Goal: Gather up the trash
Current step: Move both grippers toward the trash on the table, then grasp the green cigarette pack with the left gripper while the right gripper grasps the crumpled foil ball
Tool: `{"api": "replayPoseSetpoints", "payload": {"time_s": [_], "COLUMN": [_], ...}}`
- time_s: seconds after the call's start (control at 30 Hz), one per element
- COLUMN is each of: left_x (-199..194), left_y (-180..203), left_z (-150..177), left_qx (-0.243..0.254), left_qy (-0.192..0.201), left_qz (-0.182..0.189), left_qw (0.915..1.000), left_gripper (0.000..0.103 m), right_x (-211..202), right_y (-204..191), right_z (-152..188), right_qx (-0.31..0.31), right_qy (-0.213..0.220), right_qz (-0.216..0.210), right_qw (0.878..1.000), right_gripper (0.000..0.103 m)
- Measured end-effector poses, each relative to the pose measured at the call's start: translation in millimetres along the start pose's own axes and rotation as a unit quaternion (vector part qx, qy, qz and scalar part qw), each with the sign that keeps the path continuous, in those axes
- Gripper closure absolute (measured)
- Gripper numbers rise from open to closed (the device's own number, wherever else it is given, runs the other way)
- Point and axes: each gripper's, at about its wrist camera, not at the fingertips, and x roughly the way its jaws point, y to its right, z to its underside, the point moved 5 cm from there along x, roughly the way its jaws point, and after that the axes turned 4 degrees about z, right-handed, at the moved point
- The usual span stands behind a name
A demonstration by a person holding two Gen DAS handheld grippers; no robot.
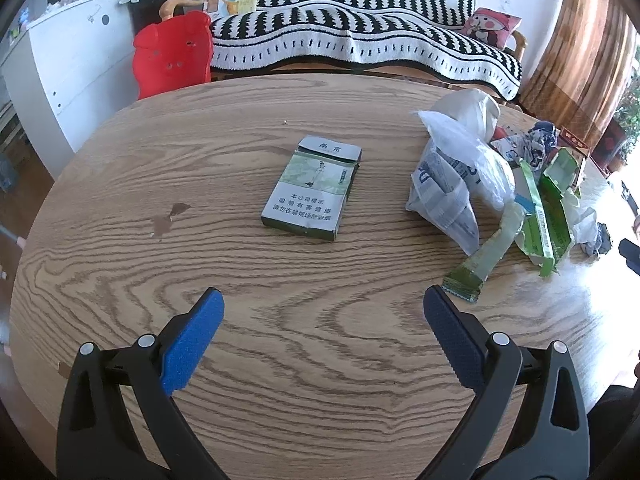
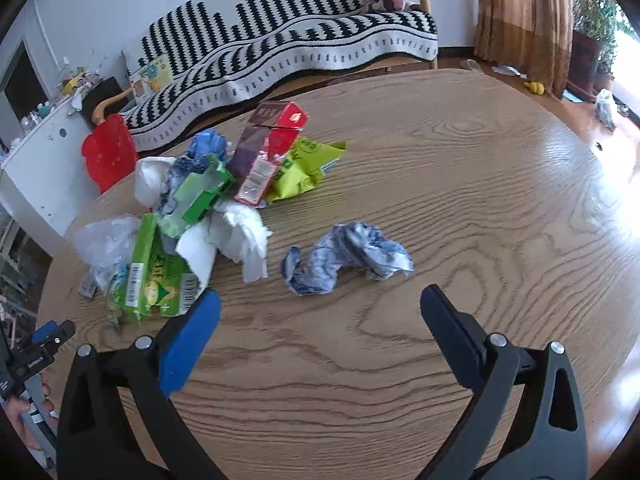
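A flattened green-and-white cigarette pack (image 1: pixel 314 188) lies alone mid-table, ahead of my left gripper (image 1: pixel 324 308), which stands open and empty. To its right sit a clear plastic bag (image 1: pixel 460 176) and torn green cartons (image 1: pixel 548 208). In the right wrist view a crumpled blue-and-white wrapper (image 2: pixel 348 256) lies just ahead of my right gripper (image 2: pixel 320 308), also open and empty. Behind and to the left is a trash pile: green cartons (image 2: pixel 156 276), white tissue (image 2: pixel 236 236), a red and purple box (image 2: pixel 268 148), a yellow-green bag (image 2: pixel 304 164).
The round wooden table (image 1: pixel 280 380) has a small brown stain (image 1: pixel 168 220) at its left. Behind it stand a red chair (image 1: pixel 174 54), a white cabinet (image 1: pixel 68 60) and a striped sofa (image 1: pixel 360 32). A hand holding the other gripper (image 2: pixel 28 364) shows at the lower left.
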Motion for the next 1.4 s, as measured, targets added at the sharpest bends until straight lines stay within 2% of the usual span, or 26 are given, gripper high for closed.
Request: {"api": "replayPoseSetpoints", "payload": {"time_s": [0.13, 0.3, 0.37, 0.43, 0.57, 0.73, 0.83, 0.9, 0.97, 1.0, 1.07, 1.1, 1.13, 1.17, 1.2, 1.27, 1.4], "left_x": [5, 22, 33, 36, 48, 65, 74, 82, 87, 89, 87, 84, 83, 81, 80, 77, 68], "left_y": [-6, -17, -22, -25, -32, -34, -27, -20, -14, -13, -15, -15, -16, -15, -13, -11, -12], "left_z": [0, -4, -7, -16, -33, -48, -56, -62, -69, -71, -75, -78, -77, -76, -75, -71, -65], "left_qx": [-0.008, -0.029, -0.040, -0.042, -0.038, -0.041, -0.025, 0.004, 0.027, 0.026, 0.021, 0.020, 0.014, 0.010, 0.012, 0.012, -0.003], "left_qy": [0.007, -0.004, -0.019, -0.021, -0.018, -0.025, -0.026, -0.023, -0.009, -0.003, 0.013, 0.015, 0.009, 0.012, 0.011, 0.011, 0.015], "left_qz": [0.000, 0.010, 0.005, 0.017, -0.001, -0.008, -0.014, -0.022, -0.014, -0.015, -0.021, -0.027, -0.030, -0.017, -0.015, -0.007, 0.015], "left_qw": [0.9999, 0.9995, 0.9990, 0.9987, 0.9991, 0.9988, 0.9993, 0.9995, 0.9995, 0.9996, 0.9995, 0.9993, 0.9994, 0.9997, 0.9997, 0.9998, 0.9998], "left_gripper": [0.006, 0.006, 0.006, 0.006, 0.006, 0.006, 0.006, 0.006, 0.007, 0.007, 0.028, 0.046, 0.047, 0.047, 0.047, 0.047, 0.047], "right_x": [5, 16, 22, 28, 29, 42, 46, 48, 52, 55, 57, 57, 58, 59, 58, 56, 51], "right_y": [6, 6, 6, 9, 18, 23, 21, 18, 13, 12, 11, 11, 10, 7, 6, 1, -1], "right_z": [2, 1, -1, -8, -19, -21, -22, -23, -22, -21, -22, -21, -20, -20, -19, -18, -17], "right_qx": [0.009, 0.007, 0.004, 0.010, 0.029, 0.038, 0.037, 0.029, 0.015, 0.009, 0.006, 0.003, 0.000, -0.002, -0.003, -0.013, -0.003], "right_qy": [-0.006, 0.002, 0.008, 0.010, 0.029, 0.012, 0.007, 0.006, -0.001, -0.006, -0.005, -0.004, -0.005, -0.006, -0.005, -0.002, 0.000], "right_qz": [0.019, 0.031, 0.044, 0.046, 0.048, 0.045, 0.047, 0.051, 0.061, 0.067, 0.063, 0.061, 0.056, 0.043, 0.028, 0.024, 0.005], "right_qw": [1.000, 0.999, 0.999, 0.999, 0.998, 0.998, 0.998, 0.998, 0.998, 0.998, 0.998, 0.998, 0.998, 0.999, 1.000, 1.000, 1.000], "right_gripper": [0.006, 0.006, 0.006, 0.006, 0.006, 0.006, 0.006, 0.010, 0.023, 0.025, 0.030, 0.034, 0.045, 0.057, 0.060, 0.067, 0.070]}}
